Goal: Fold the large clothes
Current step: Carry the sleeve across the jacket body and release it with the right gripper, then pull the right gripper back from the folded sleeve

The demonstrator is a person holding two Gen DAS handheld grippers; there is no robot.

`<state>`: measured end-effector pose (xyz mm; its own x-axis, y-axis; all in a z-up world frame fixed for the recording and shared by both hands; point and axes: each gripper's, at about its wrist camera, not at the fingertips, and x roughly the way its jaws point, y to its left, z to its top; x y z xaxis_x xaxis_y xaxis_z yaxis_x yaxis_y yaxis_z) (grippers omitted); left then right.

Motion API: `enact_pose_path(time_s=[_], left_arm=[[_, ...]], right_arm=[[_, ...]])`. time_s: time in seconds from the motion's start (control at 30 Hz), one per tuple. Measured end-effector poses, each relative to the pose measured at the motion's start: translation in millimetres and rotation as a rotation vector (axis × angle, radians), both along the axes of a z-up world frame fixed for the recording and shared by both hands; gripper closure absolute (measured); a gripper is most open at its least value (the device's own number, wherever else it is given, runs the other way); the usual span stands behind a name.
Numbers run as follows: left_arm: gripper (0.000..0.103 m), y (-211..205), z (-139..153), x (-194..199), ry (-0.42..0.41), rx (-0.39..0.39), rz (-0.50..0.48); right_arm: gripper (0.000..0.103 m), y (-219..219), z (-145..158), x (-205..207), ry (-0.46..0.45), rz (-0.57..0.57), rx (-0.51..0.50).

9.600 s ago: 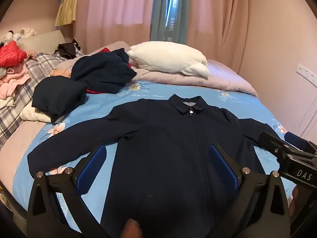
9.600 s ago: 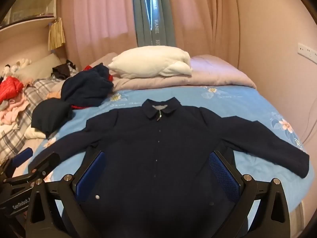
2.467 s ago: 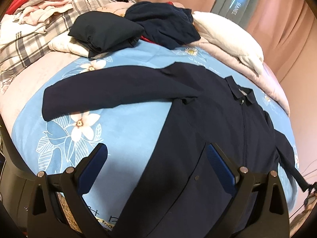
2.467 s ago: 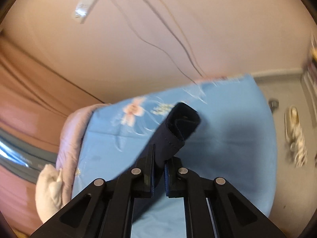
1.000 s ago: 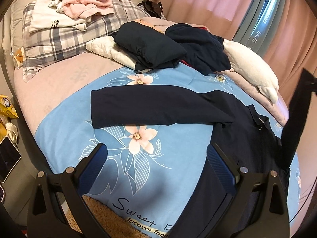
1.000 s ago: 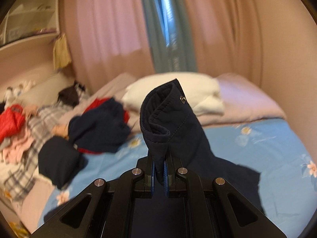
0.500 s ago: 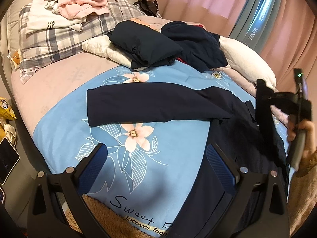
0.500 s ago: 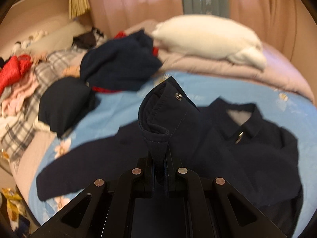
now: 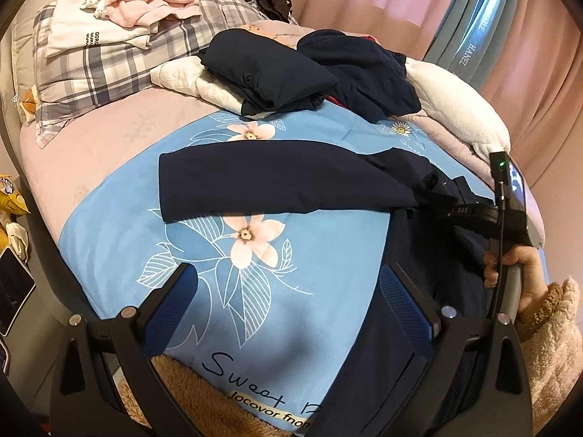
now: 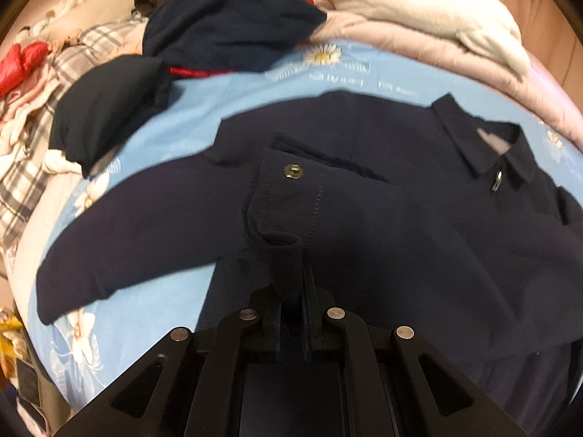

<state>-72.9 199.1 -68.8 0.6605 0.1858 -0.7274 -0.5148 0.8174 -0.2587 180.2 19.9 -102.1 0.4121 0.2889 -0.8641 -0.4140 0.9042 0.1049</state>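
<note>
In the left wrist view, a navy jacket is being shown spread over a blue floral sheet on the bed, with one sleeve stretched flat across the sheet toward the left. The left gripper is being held above the sheet's near edge with its blue-padded jaws standing wide apart and nothing between them. At the right edge, the right gripper's black body is being gripped by a hand in a fleecy cuff, over the jacket's torso. Folded dark clothes are being kept beyond the sleeve, beside a white pillow and a plaid pillow piled with laundry.

In the right wrist view, the right gripper is being seen clamped on the jacket's other cuff, the fabric being pinched tightly between the jaws. The cuff, with its metal snap facing up, is being held over the jacket's chest, below and left of the collar. The flat sleeve is being shown running off to the lower left across the sheet. The picture is slightly blurred.
</note>
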Motion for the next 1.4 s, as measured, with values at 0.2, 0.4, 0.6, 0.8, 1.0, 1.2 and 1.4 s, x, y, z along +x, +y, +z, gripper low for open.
enact_pose_path(time_s=[0.2, 0.4, 0.6, 0.8, 1.0, 1.2, 1.4], left_arm=[[0.003, -2.0, 0.1, 1.9, 0.001, 0.000, -0.012], [0.003, -7.5, 3.8, 11.4, -0.007, -0.010, -0.032], [0.002, -19.5, 12.4, 21.7, -0.029, -0.008, -0.079], [0.002, -28.7, 18.4, 42.2, -0.040, -0.023, -0.132], [0.002, -41.6, 18.8, 73.7, -0.031, -0.012, -0.165], [0.002, -58.7, 8.7, 95.1, -0.004, -0.031, -0.214], [0.003, -74.1, -5.0, 103.4, 0.061, -0.001, -0.200]], right_arm=[[0.088, -1.3, -6.7, -2.1, 0.045, 0.015, 0.026], [0.058, -12.2, 22.2, -11.0, 0.005, 0.038, 0.110], [0.045, -33.2, 62.4, -22.1, -0.067, 0.032, 0.194], [0.044, -84.5, 92.1, -28.4, -0.158, -0.060, 0.196], [0.043, -141.4, 93.4, -30.9, -0.231, -0.212, 0.128], [0.043, -203.9, 70.9, -35.5, -0.221, -0.359, 0.090], [0.043, -259.4, 46.5, -50.1, -0.210, -0.503, 0.078]])
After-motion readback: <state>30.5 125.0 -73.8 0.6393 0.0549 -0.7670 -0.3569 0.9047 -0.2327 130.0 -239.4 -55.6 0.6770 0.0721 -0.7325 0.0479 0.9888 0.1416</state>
